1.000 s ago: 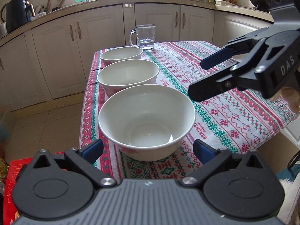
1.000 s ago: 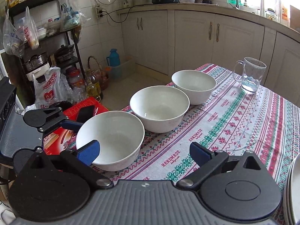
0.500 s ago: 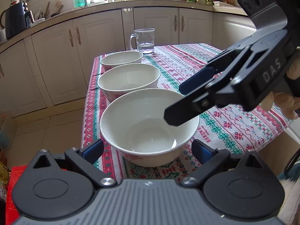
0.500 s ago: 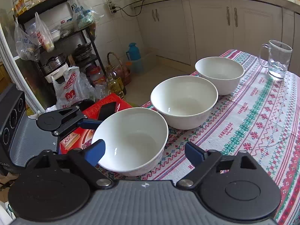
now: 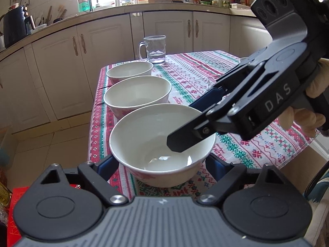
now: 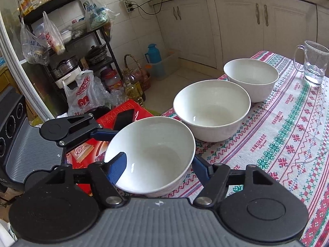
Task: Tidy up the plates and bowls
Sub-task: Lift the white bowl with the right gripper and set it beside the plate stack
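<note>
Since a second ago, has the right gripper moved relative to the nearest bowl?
Yes. The right gripper has come in from the table's right side to the nearest bowl, and one of its fingers now reaches inside over the rim.

Near bowl (image 5: 156, 144) base hidden behind left tool (image 5: 162, 162) body, glass mug (image 6: 314, 63) cut by frame edge, countertop bottle labels illegible

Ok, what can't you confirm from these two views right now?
- Plates: none shows in either view.
- Left gripper fingertips: left wrist view, hidden behind the nearest bowl.
- Right gripper contact with that bowl: right wrist view, outer fingertip hidden behind the bowl wall.
- Bowl's foot: right wrist view, covered by the gripper body.
</note>
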A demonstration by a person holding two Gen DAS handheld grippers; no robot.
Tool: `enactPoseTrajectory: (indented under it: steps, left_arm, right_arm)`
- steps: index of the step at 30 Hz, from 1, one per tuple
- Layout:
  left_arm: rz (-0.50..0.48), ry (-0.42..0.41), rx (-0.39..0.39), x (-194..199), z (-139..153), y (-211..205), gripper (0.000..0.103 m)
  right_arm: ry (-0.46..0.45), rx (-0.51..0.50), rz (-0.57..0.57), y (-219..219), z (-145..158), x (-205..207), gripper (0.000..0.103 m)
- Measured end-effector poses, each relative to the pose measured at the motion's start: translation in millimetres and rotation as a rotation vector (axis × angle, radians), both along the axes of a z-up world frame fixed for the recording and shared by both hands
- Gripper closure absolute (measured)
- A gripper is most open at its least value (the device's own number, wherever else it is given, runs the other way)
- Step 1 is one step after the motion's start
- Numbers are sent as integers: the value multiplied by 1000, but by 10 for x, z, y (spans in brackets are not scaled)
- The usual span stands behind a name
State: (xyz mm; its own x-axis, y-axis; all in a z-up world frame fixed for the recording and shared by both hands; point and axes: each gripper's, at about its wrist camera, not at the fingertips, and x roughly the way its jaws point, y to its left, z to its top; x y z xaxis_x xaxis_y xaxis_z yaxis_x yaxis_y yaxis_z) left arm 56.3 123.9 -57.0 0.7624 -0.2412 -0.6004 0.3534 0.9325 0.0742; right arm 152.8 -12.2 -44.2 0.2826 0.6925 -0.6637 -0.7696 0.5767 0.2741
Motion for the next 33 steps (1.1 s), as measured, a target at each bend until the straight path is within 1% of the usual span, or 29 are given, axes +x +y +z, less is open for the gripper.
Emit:
enactPoseTrajectory:
  steps: [5,14,25,33]
  left_arm:
    - [-35,-17,-1,15,70,-109,12]
    - [-134,-33,-25,153,111,-422,12]
    - [-266,-16,-57,338,79,-786,12]
    - [-320,-2,-61,411,16,-982,12]
  right_arm:
    - [-19,-1,-26,-131,54,-36,28]
    - [-60,-8,-122,-512,162,-126,28]
    - [-76,-34,-244,-959,228,-195,28]
    - [-75,-58,-300,-1173,200,-243,28]
